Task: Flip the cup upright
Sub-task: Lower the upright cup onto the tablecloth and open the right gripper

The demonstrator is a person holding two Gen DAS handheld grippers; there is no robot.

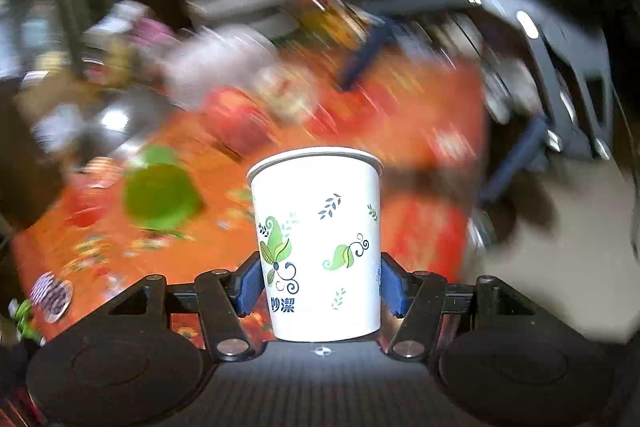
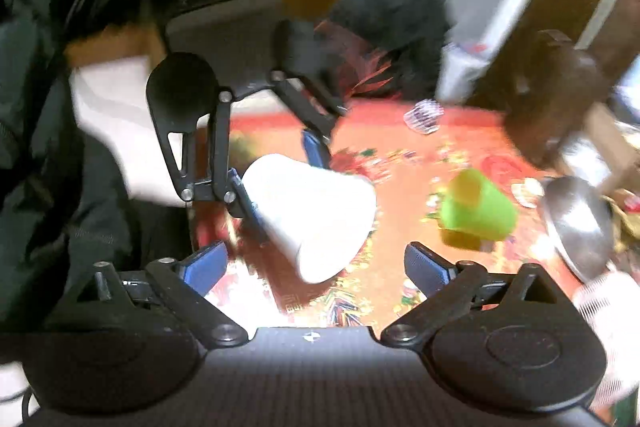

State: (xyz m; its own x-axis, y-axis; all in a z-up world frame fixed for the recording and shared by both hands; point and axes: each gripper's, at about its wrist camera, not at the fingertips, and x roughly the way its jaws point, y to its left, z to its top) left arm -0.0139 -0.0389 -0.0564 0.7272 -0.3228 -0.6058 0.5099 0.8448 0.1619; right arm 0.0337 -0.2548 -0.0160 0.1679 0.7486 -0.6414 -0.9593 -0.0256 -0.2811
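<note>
A white paper cup with green leaf prints sits between the blue pads of my left gripper, which is shut on its lower body. In the left wrist view its rim is at the top. In the right wrist view the same cup is tilted, held above the orange tablecloth by the left gripper. My right gripper is open and empty, just in front of the cup. The background is motion-blurred.
A green plastic cup lies on its side on the orange patterned tablecloth; it also shows in the left wrist view. A metal bowl sits at the right. Blurred clutter and a dark chair surround the table.
</note>
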